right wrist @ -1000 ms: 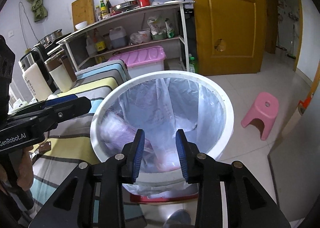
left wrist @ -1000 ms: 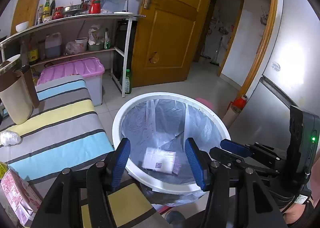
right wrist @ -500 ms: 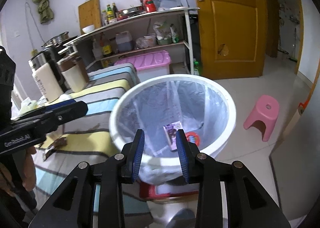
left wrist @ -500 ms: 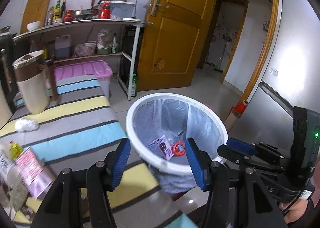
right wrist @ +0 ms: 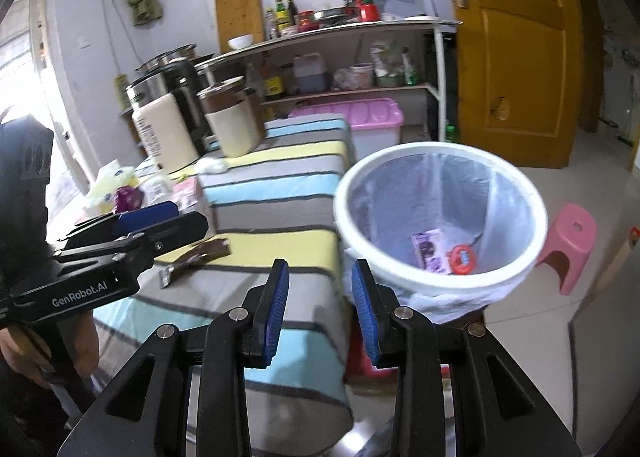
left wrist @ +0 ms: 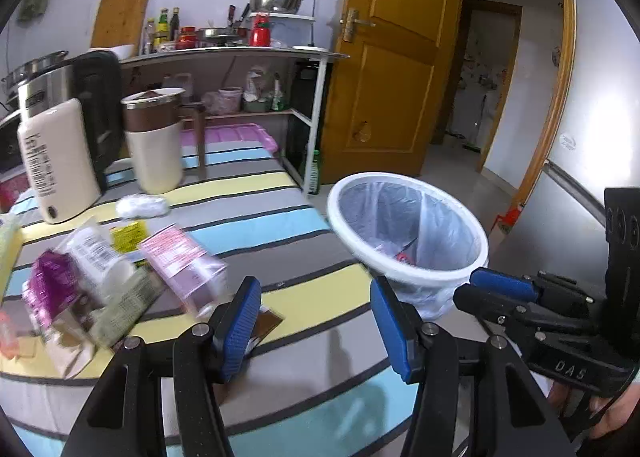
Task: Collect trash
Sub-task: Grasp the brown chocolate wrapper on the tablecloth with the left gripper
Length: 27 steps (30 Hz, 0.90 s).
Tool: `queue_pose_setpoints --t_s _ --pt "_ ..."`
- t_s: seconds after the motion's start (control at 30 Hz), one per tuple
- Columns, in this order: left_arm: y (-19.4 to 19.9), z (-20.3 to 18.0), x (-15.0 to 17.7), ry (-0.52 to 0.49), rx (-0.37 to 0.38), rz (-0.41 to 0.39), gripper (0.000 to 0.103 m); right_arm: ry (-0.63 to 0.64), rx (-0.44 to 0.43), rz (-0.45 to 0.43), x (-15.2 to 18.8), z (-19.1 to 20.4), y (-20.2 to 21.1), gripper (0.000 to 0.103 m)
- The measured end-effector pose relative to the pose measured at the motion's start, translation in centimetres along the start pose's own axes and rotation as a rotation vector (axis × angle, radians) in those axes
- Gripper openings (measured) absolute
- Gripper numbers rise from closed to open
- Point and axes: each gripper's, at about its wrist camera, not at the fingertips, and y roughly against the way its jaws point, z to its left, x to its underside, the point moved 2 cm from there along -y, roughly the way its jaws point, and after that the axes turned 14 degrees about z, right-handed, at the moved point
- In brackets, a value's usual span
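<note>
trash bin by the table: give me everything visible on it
The trash bin is a round white plastic tub lined with a thin translucent bag whose edge hangs below the rim. It stands upright on the floor, close against the striped table edge. Inside lie a purple-printed wrapper and a small red-orange item. Neither gripper touches it.

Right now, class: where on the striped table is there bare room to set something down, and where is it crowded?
Bare: the striped cloth between the white bin at the table's edge and the brown wrapper, and the stripes nearest the left gripper. Crowded: the far-left end, where packets pile up before the cream jug.
</note>
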Motion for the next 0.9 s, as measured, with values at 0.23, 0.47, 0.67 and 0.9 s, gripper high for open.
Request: queue_pose_setpoints --t_s 0.23,0.47,0.67,0.9 --pt "0.6 2.4 2.1 0.026 -0.042 0.022 0.057 0.053 -0.017 0.037 0.4 2.4 -0.7 0.034" --pt "-0.7 4.5 3.0 0.037 -0.071 0.066 0.057 0.081 -0.025 0.058 0.3 3.4 -1.4 0.034" --pt "-3.1 5.1 3.2 0.032 -0.095 0.139 0.057 0.079 -0.026 0.074 0.0 3.4 -2.1 0.034" --pt "-4.0 4.4 3.5 0.007 -0.135 0.182 0.026 0.075 -0.027 0.083 -0.3 3.3 -2.5 0.034"
